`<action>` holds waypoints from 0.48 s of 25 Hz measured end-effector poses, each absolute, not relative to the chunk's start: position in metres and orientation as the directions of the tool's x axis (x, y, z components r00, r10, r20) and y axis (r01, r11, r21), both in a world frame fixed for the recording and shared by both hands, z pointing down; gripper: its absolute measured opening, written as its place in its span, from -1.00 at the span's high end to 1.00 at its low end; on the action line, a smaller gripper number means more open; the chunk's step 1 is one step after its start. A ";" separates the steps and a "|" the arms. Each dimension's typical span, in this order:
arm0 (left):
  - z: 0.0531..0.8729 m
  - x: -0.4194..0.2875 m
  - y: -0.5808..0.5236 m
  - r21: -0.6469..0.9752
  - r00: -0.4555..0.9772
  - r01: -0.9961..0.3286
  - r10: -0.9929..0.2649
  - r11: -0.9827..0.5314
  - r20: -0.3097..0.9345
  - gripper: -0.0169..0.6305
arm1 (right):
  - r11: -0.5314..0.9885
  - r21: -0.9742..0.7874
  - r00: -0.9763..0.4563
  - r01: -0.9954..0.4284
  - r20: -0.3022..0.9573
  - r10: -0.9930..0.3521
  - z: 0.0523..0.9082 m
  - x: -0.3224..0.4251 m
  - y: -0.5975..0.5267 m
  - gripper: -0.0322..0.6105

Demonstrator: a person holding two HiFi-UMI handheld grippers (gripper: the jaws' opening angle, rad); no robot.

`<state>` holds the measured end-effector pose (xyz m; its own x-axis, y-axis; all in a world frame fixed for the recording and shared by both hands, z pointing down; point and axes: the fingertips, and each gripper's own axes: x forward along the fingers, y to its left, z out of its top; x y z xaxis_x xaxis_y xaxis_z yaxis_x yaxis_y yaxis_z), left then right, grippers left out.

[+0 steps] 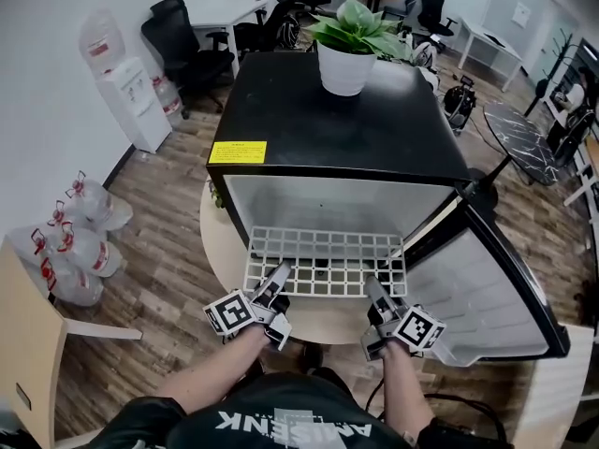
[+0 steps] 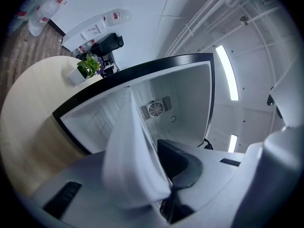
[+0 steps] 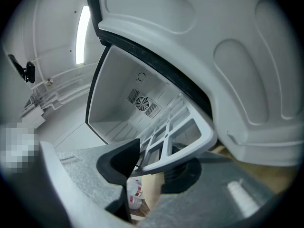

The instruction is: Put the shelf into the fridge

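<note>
A black mini fridge stands open on a round table, its door swung out to the right. The white grid shelf lies level, half inside the cavity, with its front edge sticking out toward me. My left gripper is shut on the shelf's front-left edge, and my right gripper is shut on the front-right edge. In the left gripper view the shelf shows as a blurred white edge between the pads. In the right gripper view the shelf rim sits between the black pads, with the back-wall fan vent beyond.
A potted plant sits on the fridge top. The round wooden table shows bare to the left of the fridge. A water cooler and several water bottles stand by the left wall. Office chairs and desks stand behind.
</note>
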<state>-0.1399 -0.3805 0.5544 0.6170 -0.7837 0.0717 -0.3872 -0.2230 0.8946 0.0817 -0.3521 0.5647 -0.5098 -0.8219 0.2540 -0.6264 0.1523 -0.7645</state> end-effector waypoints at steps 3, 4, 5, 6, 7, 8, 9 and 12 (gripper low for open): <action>0.556 -0.136 -0.381 0.905 0.623 -0.363 -0.780 -0.223 0.058 0.76 | 0.176 -0.771 -0.527 -0.612 0.232 -0.818 0.563 0.080 -0.352 0.49; 0.555 -0.132 -0.380 0.918 0.630 -0.328 -0.776 -0.225 0.035 0.76 | 0.179 -0.759 -0.524 -0.626 0.239 -0.818 0.564 0.083 -0.351 0.49; 0.554 -0.127 -0.379 0.930 0.635 -0.289 -0.772 -0.228 0.008 0.76 | 0.191 -0.754 -0.529 -0.629 0.233 -0.816 0.566 0.084 -0.350 0.50; 0.552 -0.124 -0.379 0.939 0.638 -0.255 -0.770 -0.231 -0.016 0.76 | 0.205 -0.756 -0.538 -0.622 0.222 -0.813 0.567 0.083 -0.350 0.50; 0.548 -0.120 -0.379 0.950 0.639 -0.207 -0.767 -0.232 -0.048 0.75 | 0.204 -0.759 -0.540 -0.618 0.221 -0.812 0.567 0.082 -0.351 0.49; 0.542 -0.116 -0.380 0.963 0.639 -0.141 -0.764 -0.228 -0.088 0.75 | 0.190 -0.759 -0.532 -0.622 0.232 -0.814 0.565 0.082 -0.352 0.50; 0.535 -0.113 -0.382 0.972 0.636 -0.080 -0.762 -0.223 -0.122 0.75 | 0.180 -0.761 -0.526 -0.624 0.238 -0.817 0.564 0.081 -0.355 0.50; 0.548 -0.128 -0.389 0.940 0.640 -0.258 -0.768 -0.225 -0.008 0.75 | 0.192 -0.771 -0.531 -0.607 0.215 -0.819 0.559 0.077 -0.361 0.50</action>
<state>-0.1280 -0.3885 0.5480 0.6402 -0.7682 -0.0079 -0.2578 -0.2245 0.9398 0.0772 -0.3612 0.5587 -0.5314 -0.8195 0.2148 -0.6072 0.1916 -0.7711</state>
